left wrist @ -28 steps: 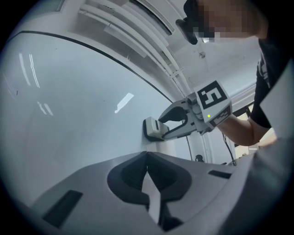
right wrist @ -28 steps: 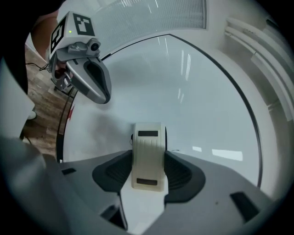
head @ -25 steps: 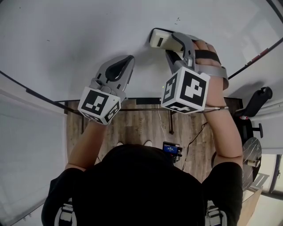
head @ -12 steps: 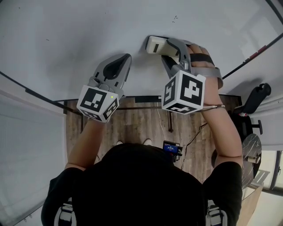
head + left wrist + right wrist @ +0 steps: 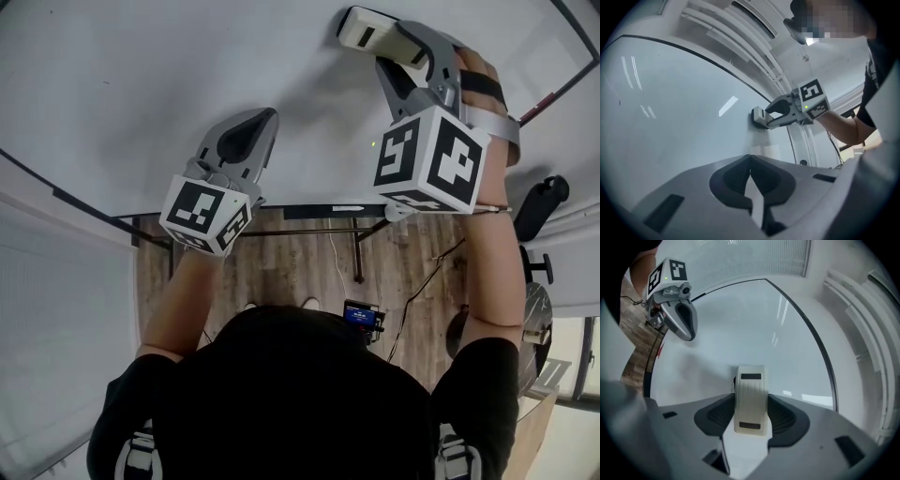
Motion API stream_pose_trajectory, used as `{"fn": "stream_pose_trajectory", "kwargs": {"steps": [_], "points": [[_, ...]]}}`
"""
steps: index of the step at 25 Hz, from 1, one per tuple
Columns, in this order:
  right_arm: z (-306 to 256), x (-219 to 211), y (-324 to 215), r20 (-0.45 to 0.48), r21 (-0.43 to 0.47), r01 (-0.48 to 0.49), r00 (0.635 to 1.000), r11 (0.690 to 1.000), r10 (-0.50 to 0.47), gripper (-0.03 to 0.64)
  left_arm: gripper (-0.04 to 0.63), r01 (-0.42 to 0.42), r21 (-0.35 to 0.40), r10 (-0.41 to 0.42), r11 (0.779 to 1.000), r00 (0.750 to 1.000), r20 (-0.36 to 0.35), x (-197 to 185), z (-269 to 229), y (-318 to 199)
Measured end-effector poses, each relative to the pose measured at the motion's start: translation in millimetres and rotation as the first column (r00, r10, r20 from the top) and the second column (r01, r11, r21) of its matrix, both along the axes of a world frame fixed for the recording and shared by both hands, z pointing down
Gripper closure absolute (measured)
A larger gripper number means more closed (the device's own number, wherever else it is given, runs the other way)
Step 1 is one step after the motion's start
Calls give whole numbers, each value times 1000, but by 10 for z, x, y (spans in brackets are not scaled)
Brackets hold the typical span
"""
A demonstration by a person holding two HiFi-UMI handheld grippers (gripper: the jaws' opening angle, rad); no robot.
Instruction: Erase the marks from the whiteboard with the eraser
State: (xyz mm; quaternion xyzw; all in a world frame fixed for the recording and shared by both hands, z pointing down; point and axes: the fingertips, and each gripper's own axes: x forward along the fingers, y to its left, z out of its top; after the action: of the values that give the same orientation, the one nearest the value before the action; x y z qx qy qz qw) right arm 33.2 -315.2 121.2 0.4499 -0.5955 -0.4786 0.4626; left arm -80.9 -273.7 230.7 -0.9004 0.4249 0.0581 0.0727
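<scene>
Since the earlier frame my right gripper (image 5: 392,45) has carried the eraser (image 5: 364,28) higher up the whiteboard (image 5: 141,75), jaws clamped on its sides to keep its wiping face flat against the surface. My left gripper (image 5: 265,122), closed on nothing, waits lower down.

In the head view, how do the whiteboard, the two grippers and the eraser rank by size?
1. whiteboard
2. right gripper and left gripper: alike, nearness makes it unsure
3. eraser

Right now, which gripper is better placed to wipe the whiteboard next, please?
Right: the right gripper is shut on the cream plastic eraser against the white whiteboard; the left gripper is shut, empty.
</scene>
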Motion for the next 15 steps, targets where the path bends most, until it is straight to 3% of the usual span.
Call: {"fn": "stream_pose_trajectory", "kwargs": {"steps": [10,15], "points": [[-183,21,-77,-20,58,-53,998,997,54,399,589,2,-8,-2,1000,1000,4,-29,64,-64],[-113,8,-115,-41,-2,-63,997,998,63,399,589,-7,-10,7,1000,1000,9,24,60,-101]]}}
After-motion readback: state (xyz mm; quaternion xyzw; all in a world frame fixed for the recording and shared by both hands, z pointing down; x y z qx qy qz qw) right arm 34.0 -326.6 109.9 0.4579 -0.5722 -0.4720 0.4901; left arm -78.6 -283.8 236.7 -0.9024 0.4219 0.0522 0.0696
